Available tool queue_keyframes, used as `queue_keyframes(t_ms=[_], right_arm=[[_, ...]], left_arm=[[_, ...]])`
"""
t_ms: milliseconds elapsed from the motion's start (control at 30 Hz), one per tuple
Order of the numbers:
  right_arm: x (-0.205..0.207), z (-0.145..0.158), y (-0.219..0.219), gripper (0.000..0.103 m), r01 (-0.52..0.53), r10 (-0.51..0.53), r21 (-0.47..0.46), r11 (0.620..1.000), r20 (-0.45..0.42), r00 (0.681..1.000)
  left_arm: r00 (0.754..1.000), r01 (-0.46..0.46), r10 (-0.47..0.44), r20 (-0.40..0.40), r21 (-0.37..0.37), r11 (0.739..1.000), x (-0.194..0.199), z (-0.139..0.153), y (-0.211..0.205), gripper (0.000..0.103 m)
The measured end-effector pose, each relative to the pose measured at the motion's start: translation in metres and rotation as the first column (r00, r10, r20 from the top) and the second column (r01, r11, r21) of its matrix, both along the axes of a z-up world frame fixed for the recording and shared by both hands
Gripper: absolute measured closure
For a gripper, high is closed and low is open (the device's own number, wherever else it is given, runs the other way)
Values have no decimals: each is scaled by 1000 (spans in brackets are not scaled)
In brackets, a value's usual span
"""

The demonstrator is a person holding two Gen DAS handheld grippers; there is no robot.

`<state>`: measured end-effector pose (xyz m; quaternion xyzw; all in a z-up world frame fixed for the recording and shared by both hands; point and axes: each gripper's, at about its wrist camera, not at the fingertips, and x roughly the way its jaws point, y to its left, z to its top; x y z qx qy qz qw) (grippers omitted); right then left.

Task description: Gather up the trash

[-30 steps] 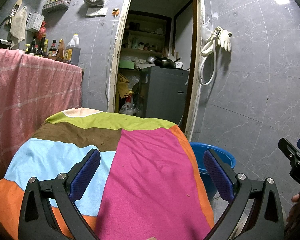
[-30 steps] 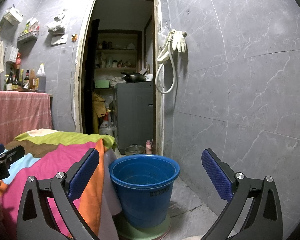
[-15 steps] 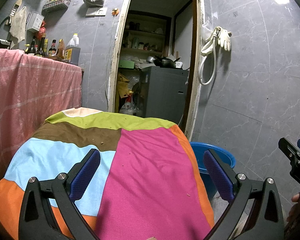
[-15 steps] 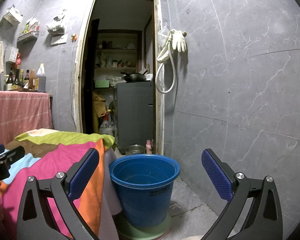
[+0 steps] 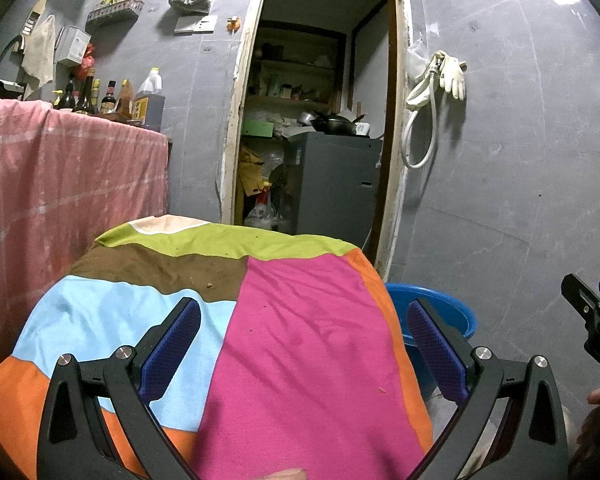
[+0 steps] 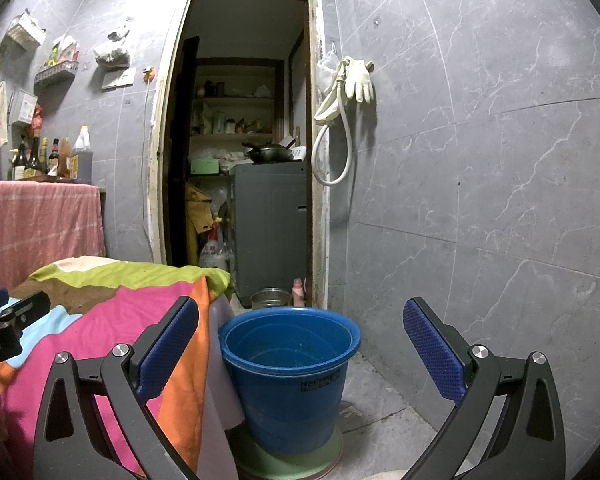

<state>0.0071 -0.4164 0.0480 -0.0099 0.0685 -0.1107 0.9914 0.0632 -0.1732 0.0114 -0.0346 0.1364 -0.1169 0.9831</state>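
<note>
The left gripper (image 5: 300, 344) is hovering with its jaws spread wide apart and nothing between them, looking down over a desk draped in a patchwork cloth (image 5: 300, 320) of magenta, light blue, brown, lime green and orange panels. Small brownish crumbs (image 5: 209, 285) are lying scattered on the cloth ahead of this gripper, one cluster sitting on the brown panel just beyond its left finger and a single speck (image 5: 381, 390) resting on the magenta panel close inside its right finger; they are tiny, and what they are made of is too small to tell. The right gripper (image 6: 300, 344) is likewise standing open and holding nothing, and straight ahead between its fingers a blue plastic bucket (image 6: 290, 368) is standing upright on a pale green round base (image 6: 288, 458) on the floor, just beside the hanging orange edge of the cloth. The bucket is round, deep and tapered toward the bottom, with a rolled rim and a dark label on its side; its inside is showing only blue. In the left wrist view the same bucket is peeking out beyond the right finger, partly hidden by the cloth. Farther ahead of both grippers a doorway (image 6: 240, 140) is opening onto a dim storeroom, and white rubber gloves (image 6: 360, 80) are hanging on the grey tiled wall to its right.
</note>
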Motion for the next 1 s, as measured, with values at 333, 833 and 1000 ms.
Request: queue_keyframes(t_ms=[333,833,1000], right_arm=[[0,0,1,0,-1,1,1,1000,-1,1000],[0,0,2,0,0,0,2,1000,-3,1000],[0,0,2,0,0,0,2,1000,-3,1000]], left_arm=[[1000,4,-4,-2,-4,1000,0,0,-1,2],[1000,4,-4,-17,-11,1000,5,-4,6,2],[1000,6,-7,-18,-11,1000,5,-4,7,2]])
